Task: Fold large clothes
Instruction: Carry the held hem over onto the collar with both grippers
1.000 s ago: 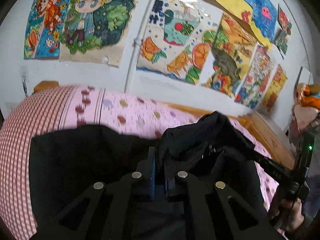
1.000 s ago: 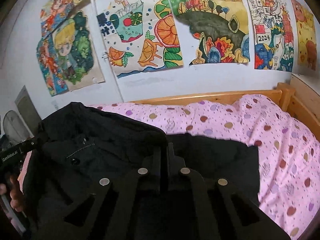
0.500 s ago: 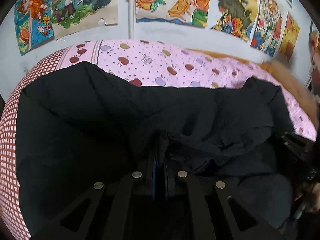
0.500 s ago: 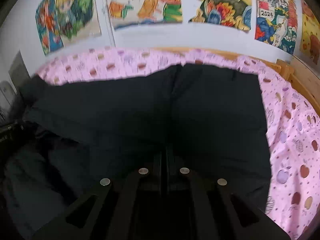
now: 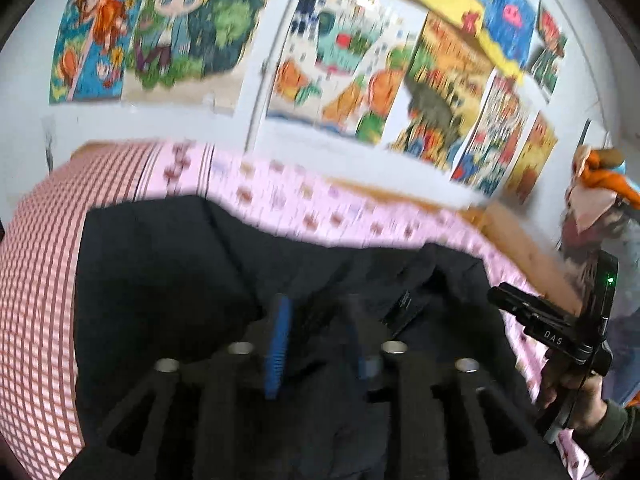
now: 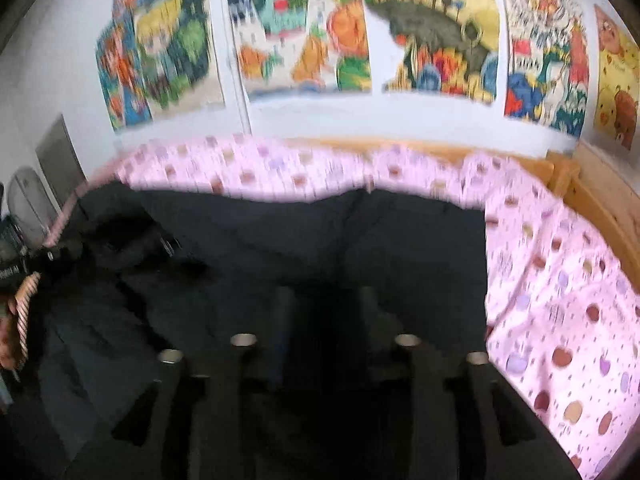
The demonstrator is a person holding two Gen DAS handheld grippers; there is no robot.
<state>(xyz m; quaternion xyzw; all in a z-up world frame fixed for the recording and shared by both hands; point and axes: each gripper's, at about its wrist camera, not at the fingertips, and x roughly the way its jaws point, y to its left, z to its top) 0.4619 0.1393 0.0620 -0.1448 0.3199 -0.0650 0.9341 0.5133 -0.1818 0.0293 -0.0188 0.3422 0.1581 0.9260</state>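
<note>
1. The black garment (image 5: 168,272) lies spread over the middle of the bed, its far edge short of the wall-side edge; at its right side the fabric is bunched into folds with a small label (image 5: 404,300) showing.
2. The left gripper (image 5: 316,320) has just been opening: its jaws stand apart above the cloth, the blue pads (image 5: 278,336) clear of it, nothing clamped between them.
3. The right gripper (image 6: 328,304) has likewise just been opening; its jaws stand apart over the dark fabric (image 6: 360,248), and blur hides whether any cloth lies between them.
4. In the left wrist view the right gripper's body is seen at the bed's right edge, held by a hand (image 5: 576,396).
5. A pink dotted sheet (image 6: 560,300) covers the bed; a red-checked cover (image 5: 36,280) lies at its left end.
6. A wooden bed frame (image 6: 592,208) runs along the far and right edges.
7. Colourful drawings (image 6: 436,28) are pinned across the white wall (image 5: 24,92) behind; a white pipe (image 5: 260,80) runs down between them.
</note>
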